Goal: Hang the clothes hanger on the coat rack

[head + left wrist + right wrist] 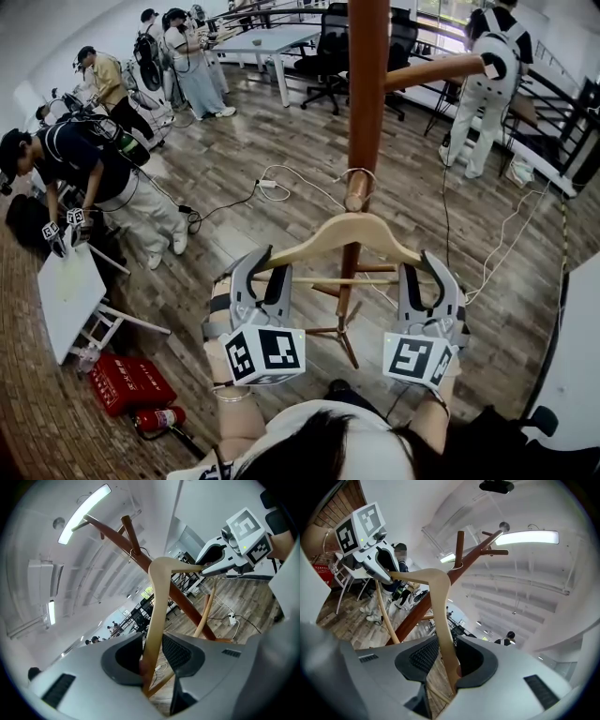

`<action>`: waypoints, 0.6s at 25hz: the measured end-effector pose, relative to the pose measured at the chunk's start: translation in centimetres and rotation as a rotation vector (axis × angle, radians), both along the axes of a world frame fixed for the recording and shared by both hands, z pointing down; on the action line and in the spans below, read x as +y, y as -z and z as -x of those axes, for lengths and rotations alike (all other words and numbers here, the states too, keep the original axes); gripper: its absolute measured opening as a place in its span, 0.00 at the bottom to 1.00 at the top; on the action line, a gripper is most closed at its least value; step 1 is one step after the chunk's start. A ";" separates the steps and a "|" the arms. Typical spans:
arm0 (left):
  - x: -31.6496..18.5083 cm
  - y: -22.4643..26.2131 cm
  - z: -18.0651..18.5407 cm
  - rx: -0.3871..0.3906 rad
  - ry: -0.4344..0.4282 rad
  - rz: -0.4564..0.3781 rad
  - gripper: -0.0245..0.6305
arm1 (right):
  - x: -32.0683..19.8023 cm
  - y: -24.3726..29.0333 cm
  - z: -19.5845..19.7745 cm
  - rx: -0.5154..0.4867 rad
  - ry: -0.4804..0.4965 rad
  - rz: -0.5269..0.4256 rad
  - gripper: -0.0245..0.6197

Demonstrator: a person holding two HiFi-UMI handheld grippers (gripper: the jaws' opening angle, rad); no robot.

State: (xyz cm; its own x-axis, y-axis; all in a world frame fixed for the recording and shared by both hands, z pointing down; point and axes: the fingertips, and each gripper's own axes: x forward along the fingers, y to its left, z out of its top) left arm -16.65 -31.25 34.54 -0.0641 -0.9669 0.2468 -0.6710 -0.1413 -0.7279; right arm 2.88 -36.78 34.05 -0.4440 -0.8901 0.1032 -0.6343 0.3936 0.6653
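Two grippers: both pinch the hanger [342, 232].
Left gripper [267, 274]: clamped on its left arm.
Right gripper [424, 279]: clamped on its right arm.
Hook [357, 174]: beside coat rack [367, 84].

The clothes hanger [370, 225] is pale beige, the coat rack [367, 94] reddish brown, the left gripper [272, 267] and right gripper [422, 272] grey with black-and-white markers.

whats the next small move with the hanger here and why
Probably ease the hanger down slightly so it settles on the coat rack. Its hook already seems looped around the peg, while the left gripper and right gripper are both shut on the hanger's ends.
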 end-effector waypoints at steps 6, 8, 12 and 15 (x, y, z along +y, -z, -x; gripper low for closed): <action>-0.2 0.1 0.2 -0.005 -0.003 -0.005 0.23 | 0.0 0.2 0.1 -0.018 0.012 0.007 0.24; -0.2 0.2 0.4 -0.006 -0.001 -0.008 0.23 | 0.0 0.1 0.4 -0.032 0.023 0.021 0.24; -0.1 0.4 0.4 0.007 0.002 -0.016 0.23 | 0.2 0.2 0.8 -0.049 0.037 0.027 0.24; 0.1 0.8 -0.1 0.017 -0.005 -0.033 0.23 | 0.4 0.3 0.7 -0.061 0.046 0.018 0.24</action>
State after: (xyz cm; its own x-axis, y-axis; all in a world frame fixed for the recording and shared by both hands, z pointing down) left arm -16.53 -31.15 33.76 -0.0555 -0.9748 0.2159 -0.6825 -0.1208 -0.7208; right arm 2.13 -36.36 33.70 -0.4906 -0.8667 0.0901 -0.6544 0.4348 0.6186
